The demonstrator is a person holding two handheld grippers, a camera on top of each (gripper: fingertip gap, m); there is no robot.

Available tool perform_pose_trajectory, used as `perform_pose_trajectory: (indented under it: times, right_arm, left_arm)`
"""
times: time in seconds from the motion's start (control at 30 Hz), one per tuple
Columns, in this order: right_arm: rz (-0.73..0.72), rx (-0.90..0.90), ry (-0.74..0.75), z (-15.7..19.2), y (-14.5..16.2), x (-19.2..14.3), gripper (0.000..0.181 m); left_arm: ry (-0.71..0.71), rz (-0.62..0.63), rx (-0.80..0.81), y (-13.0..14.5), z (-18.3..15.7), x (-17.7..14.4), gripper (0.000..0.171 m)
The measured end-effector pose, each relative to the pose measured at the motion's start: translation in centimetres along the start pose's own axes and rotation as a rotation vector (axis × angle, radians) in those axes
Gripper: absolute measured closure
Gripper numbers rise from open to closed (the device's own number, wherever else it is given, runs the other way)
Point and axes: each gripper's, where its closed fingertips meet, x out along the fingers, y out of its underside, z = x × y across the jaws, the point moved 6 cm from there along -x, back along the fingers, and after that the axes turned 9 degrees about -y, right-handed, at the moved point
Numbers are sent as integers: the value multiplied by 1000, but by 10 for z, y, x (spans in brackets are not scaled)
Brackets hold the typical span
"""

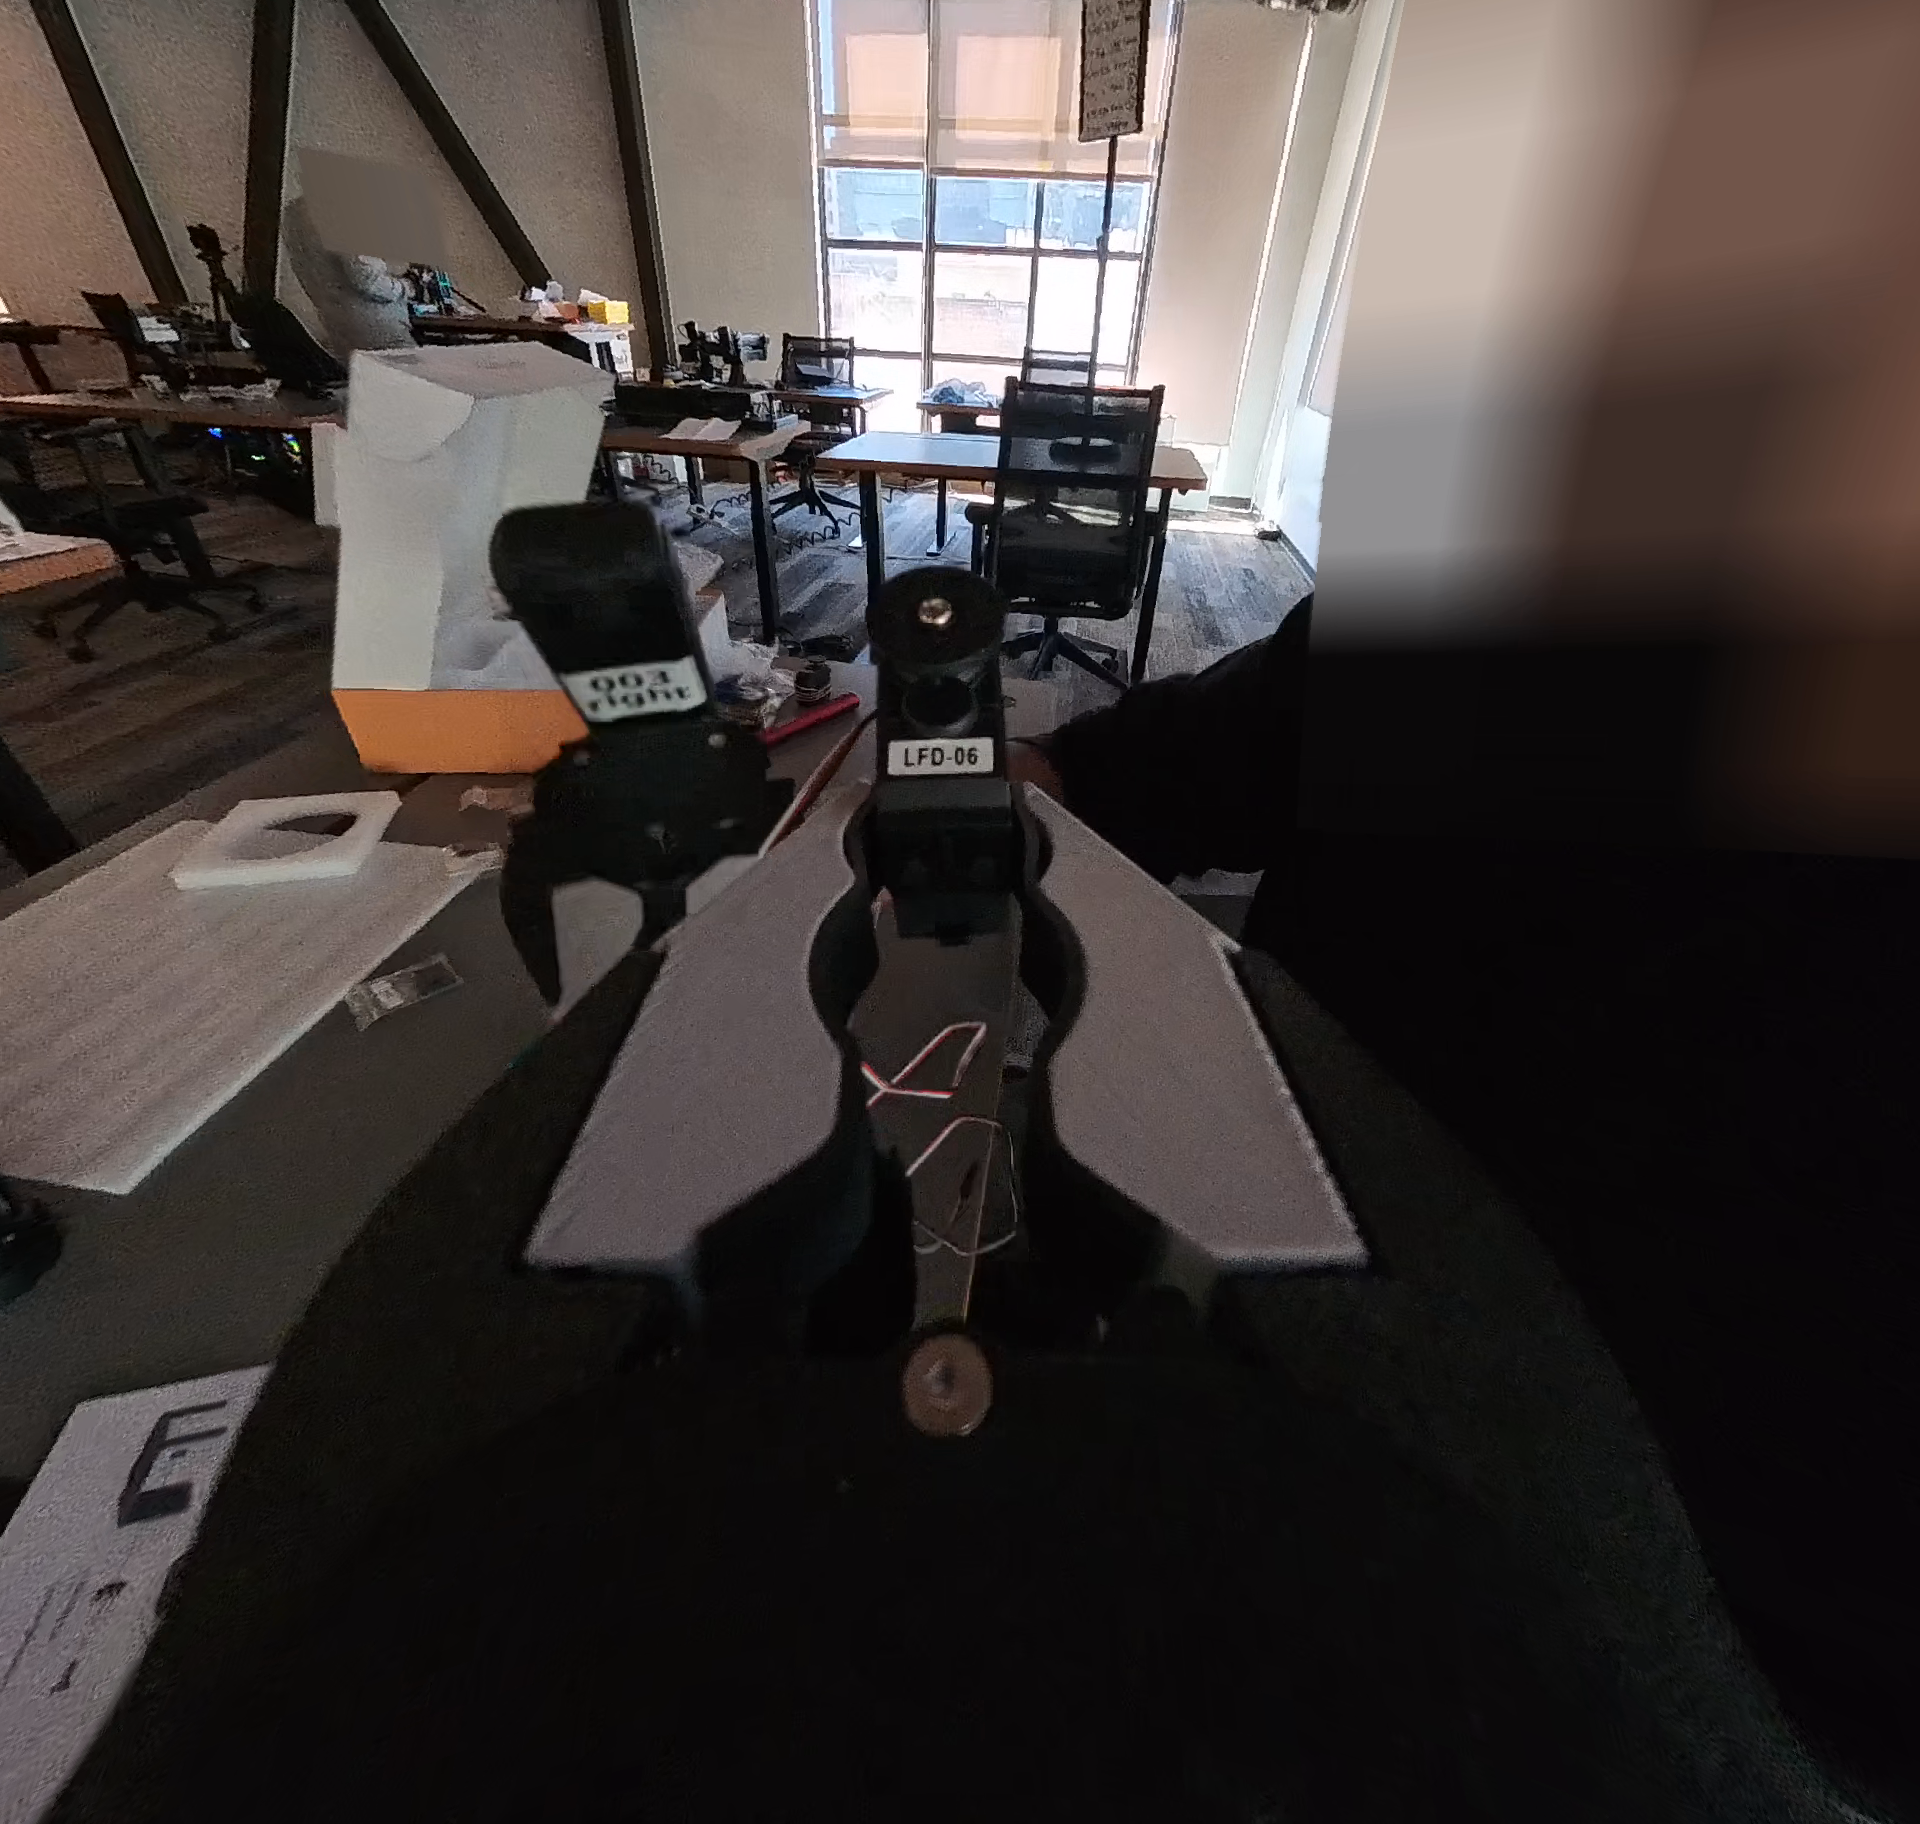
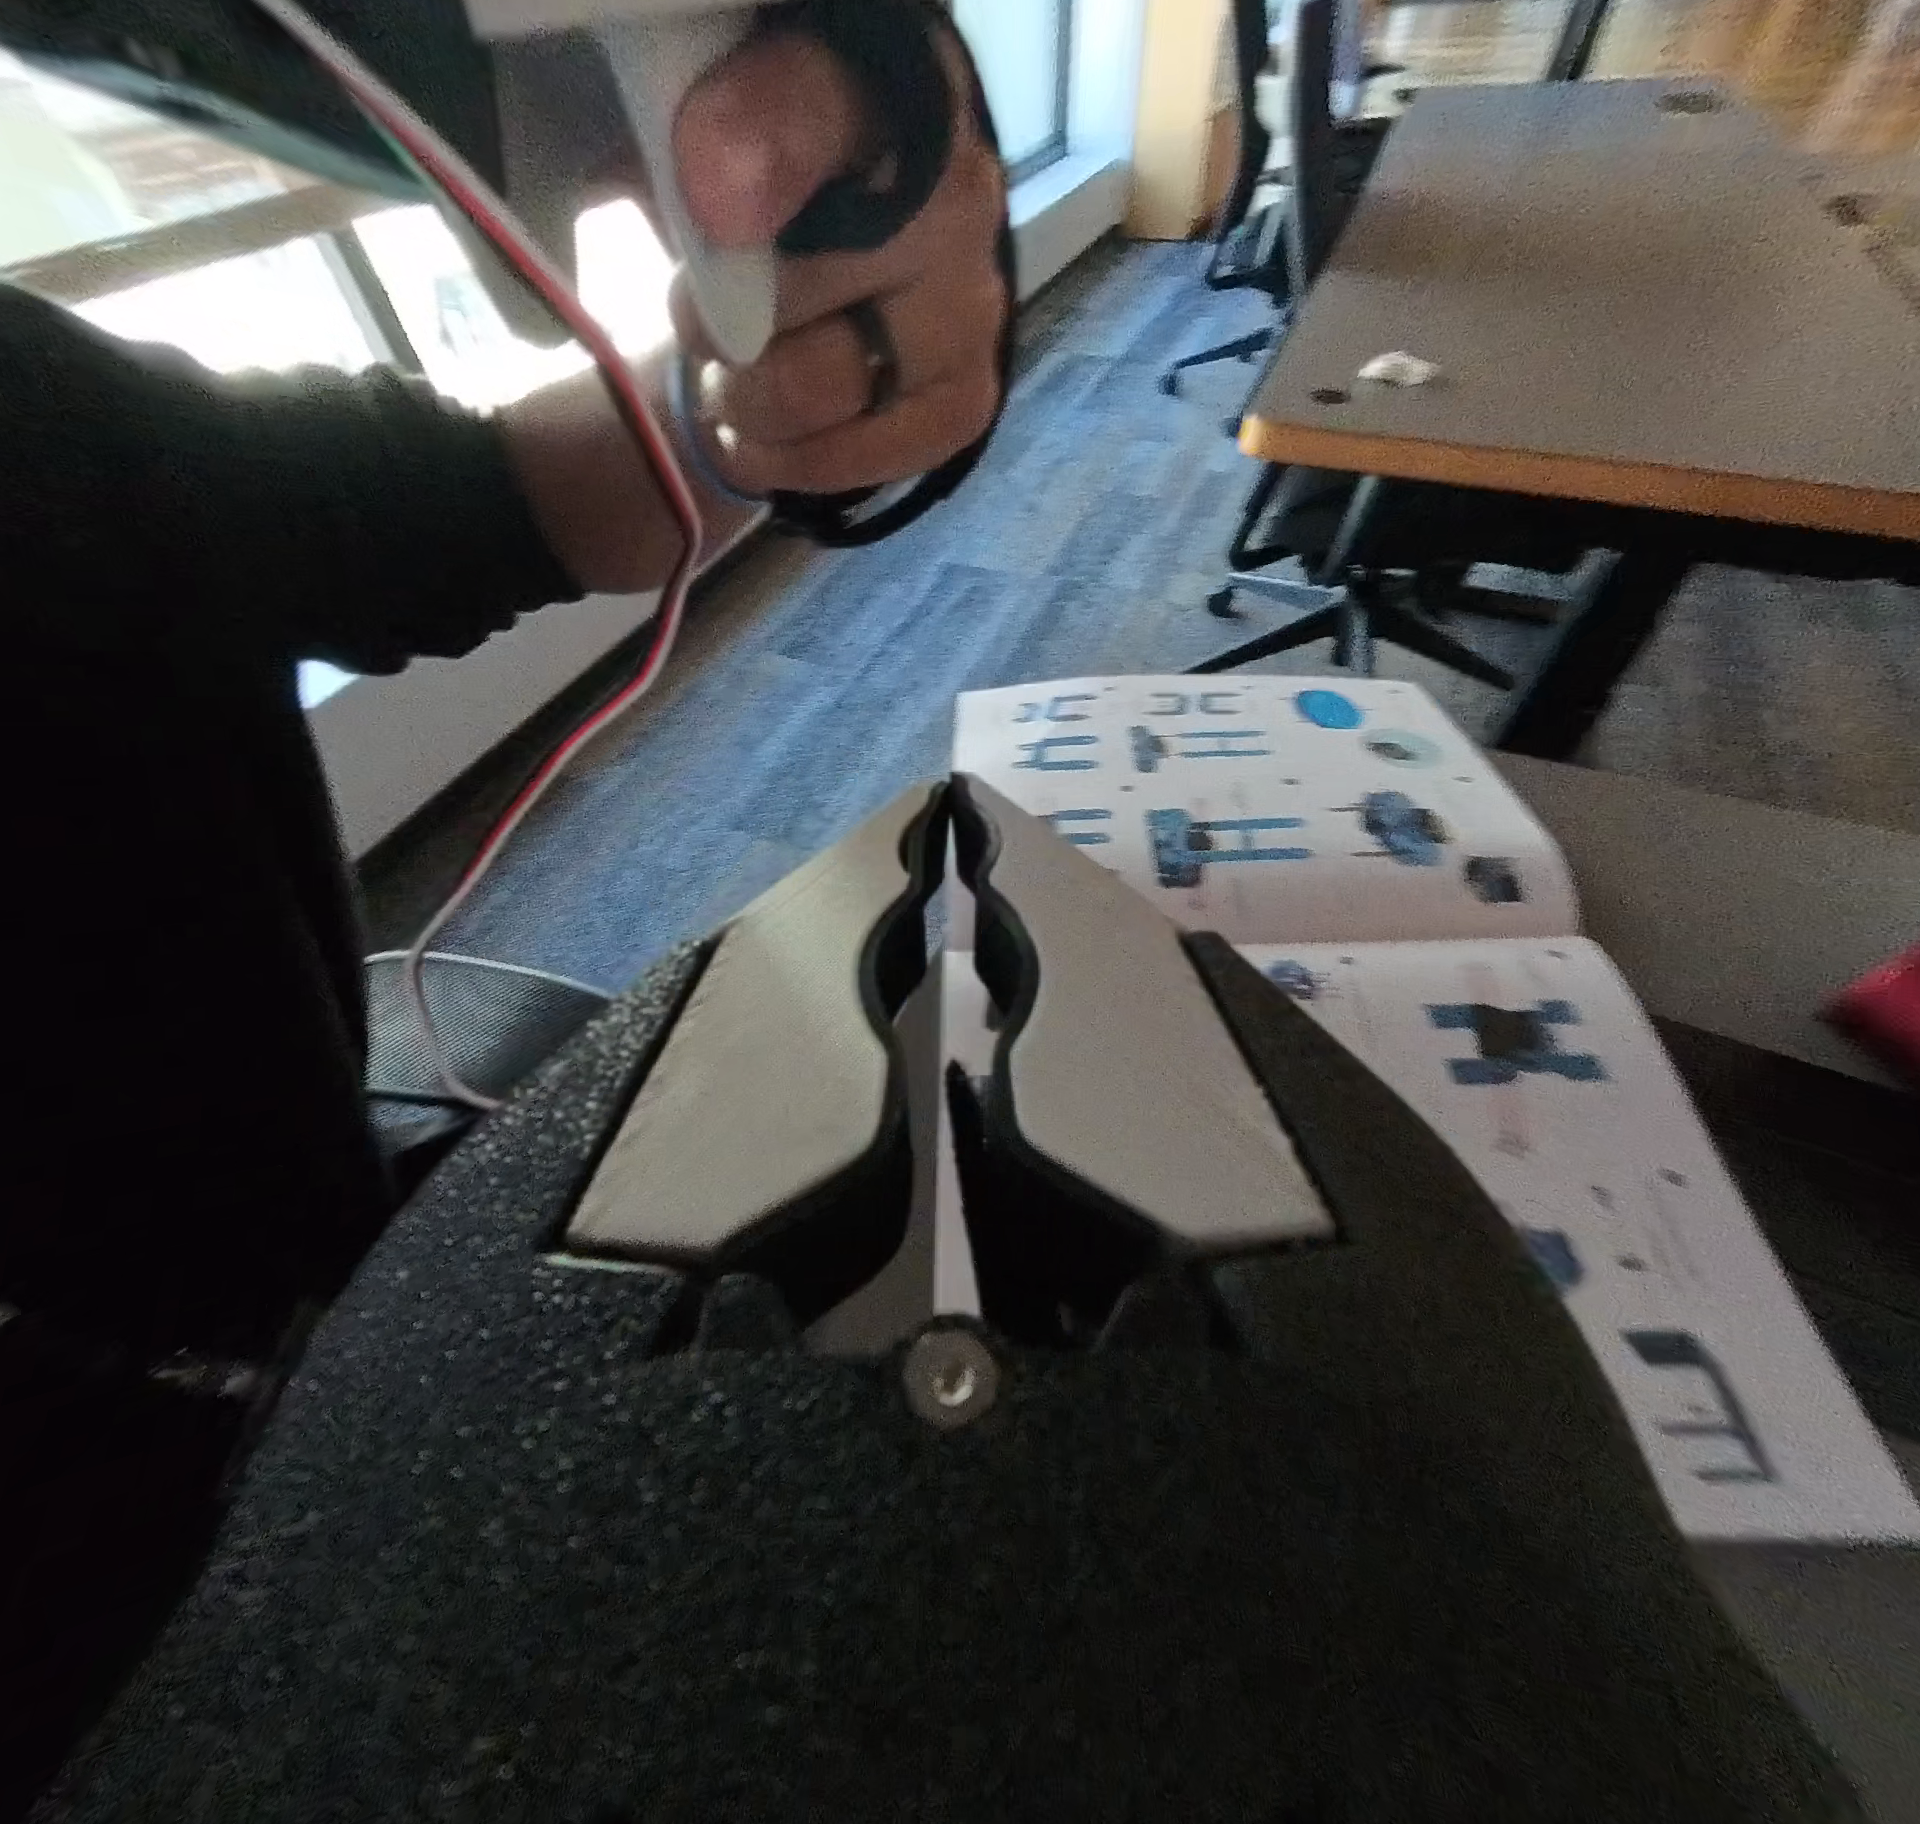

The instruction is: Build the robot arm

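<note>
The dark grey counter point(image 1: 436, 1099) runs off left and forward; its near corner, seen in the right wrist view, drops to wood-plank floor point(image 2: 831, 652) with open room toward a second orange-edged table point(image 2: 1579, 340) and wheeled chairs. On the counter a large white foam sheet point(image 1: 156, 1005) lies flat, a square foam frame point(image 1: 286, 839) at its far edge. Beyond stands a tall white foam block in an orange-sided box point(image 1: 457, 569). An open booklet point(image 2: 1351, 995) of blue diagrams lies at the near corner.

The left gripper point(image 1: 943, 839), grey flat-faced fingers with wavy black inner edges, is clenched on a black boxy device point(image 1: 943, 808) carrying a white label and a round knob with a brass screw; a thin red-and-white cable point(image 1: 935, 1068) trails beneath. The right gripper point(image 2: 951, 808) is pressed closed at the tips, a thin white edge running between the fingers; whether that edge is gripped is unclear. A hand point(image 2: 831, 268) in a dark sleeve grips a white handle above it.
</note>
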Motion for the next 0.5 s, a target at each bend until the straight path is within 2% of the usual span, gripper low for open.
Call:
perform_pose_trajectory:
  times: [0.07,0.1,0.13,0.17,0.2,0.23,0.27,0.33,0.37,0.4,0.43,0.47,0.5]
  right_arm:
    - [-9,0,203,-21,-20,-28,181]
    - [-20,-3,212,-21,-31,-38,181]
    - [-44,8,150,-15,-40,-44,181]
    - [-75,39,38,-7,-47,-46,166]
    - [-89,98,-100,3,-48,-42,134]
    - [-77,171,-200,8,-44,-33,109]
    - [-39,215,-206,4,-35,-21,104]
    - [9,140,-156,-4,-18,8,118]
    - [17,104,-149,-6,-13,20,131]
    - [21,87,-143,-9,-13,28,147]
    - [37,86,-120,-16,-13,32,172]
    - [65,96,-57,-28,-15,31,180]
    - [83,112,34,-42,-21,24,180]
  left_arm:
    - [-25,-7,-5,1,6,-7,151]
    - [-32,-19,-14,1,10,-10,151]
    - [-40,-29,-22,1,13,-12,151]
    - [-40,-35,-30,2,16,-13,151]
    - [-37,-38,-38,2,17,-12,151]
    - [-37,-40,-44,2,19,-11,151]
    - [-31,-42,-49,2,20,-9,151]
    - [-4,-40,-59,1,18,-1,151]
    - [6,-37,-61,1,16,3,151]
    - [14,-29,-61,1,15,6,151]
    - [16,-18,-58,1,13,8,151]
    - [-2,-2,-49,3,14,7,151]
    - [-44,27,-33,7,17,6,151]
